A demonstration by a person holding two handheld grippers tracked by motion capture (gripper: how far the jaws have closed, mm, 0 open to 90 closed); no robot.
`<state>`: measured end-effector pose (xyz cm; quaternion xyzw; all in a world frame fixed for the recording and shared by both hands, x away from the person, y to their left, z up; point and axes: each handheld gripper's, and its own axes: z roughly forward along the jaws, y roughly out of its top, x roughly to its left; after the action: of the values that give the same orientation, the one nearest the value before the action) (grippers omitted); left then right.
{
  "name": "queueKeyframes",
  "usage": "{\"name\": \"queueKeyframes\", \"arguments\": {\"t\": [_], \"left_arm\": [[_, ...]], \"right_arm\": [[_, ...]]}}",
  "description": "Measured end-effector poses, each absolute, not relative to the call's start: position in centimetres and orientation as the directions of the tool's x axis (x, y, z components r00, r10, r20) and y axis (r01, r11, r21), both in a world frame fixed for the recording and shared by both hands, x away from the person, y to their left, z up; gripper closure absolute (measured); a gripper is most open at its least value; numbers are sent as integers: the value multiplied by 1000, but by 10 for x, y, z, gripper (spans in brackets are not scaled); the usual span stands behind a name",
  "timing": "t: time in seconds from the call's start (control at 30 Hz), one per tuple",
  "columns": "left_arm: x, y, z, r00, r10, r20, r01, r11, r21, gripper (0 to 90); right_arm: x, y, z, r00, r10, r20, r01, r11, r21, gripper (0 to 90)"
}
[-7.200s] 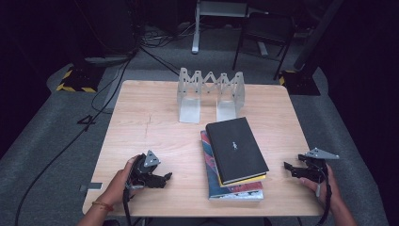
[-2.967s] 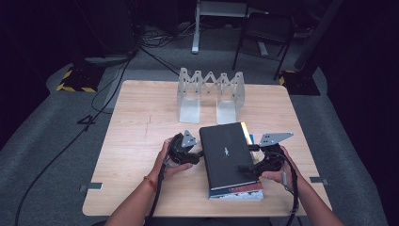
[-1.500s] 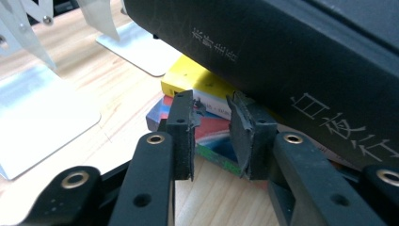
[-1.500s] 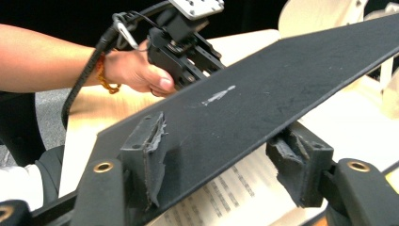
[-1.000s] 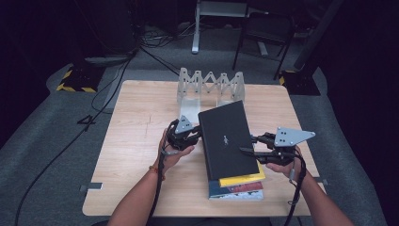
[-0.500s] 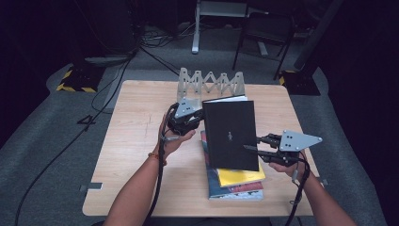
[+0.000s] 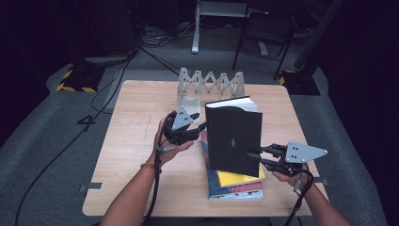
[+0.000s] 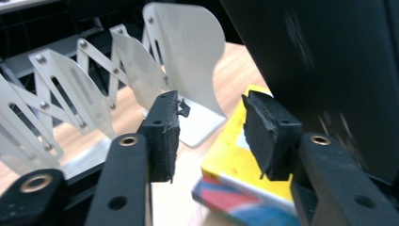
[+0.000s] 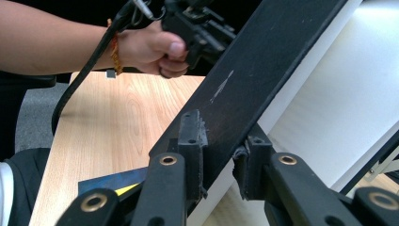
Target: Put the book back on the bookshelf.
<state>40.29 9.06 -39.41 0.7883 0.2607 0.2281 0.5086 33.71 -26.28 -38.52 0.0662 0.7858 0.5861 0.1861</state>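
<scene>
From above, a black book point(image 7: 234, 139) is seen stood upright over a book stack point(image 7: 235, 183) on the tabletop point(image 7: 136, 117), with a rack point(image 7: 210, 84) behind. Through the left gripper point(image 8: 209, 134) view, jaws just opened are shown apart, empty, beside the book. Through the right gripper point(image 9: 221, 157) view, jaws just closing are seen clamped on the book's cover.

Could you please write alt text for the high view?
A black book stands upright above a stack of books, gripped at its lower edge by the right claw. The left claw, just opened, sits beside its spine.
</scene>
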Motion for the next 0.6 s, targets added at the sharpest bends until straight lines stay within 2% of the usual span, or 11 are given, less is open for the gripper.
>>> {"name": "queueKeyframes", "arguments": {"t": [0.23, 0.43, 0.6], "left_arm": [[386, 103, -410, 790, 610, 58, 214, -364, 906, 404], [365, 101, -428, 849, 527, 38, 235, -440, 867, 293], [351, 91, -438, 875, 476, 90, 218, -553, 804, 239]], "right_arm": [[336, -264, -387, -923, 320, -211, -112, 301, 947, 754], [333, -265, -388, -924, 316, -216, -117, 304, 946, 757], [330, -266, -390, -924, 308, -227, -127, 313, 941, 761]]}}
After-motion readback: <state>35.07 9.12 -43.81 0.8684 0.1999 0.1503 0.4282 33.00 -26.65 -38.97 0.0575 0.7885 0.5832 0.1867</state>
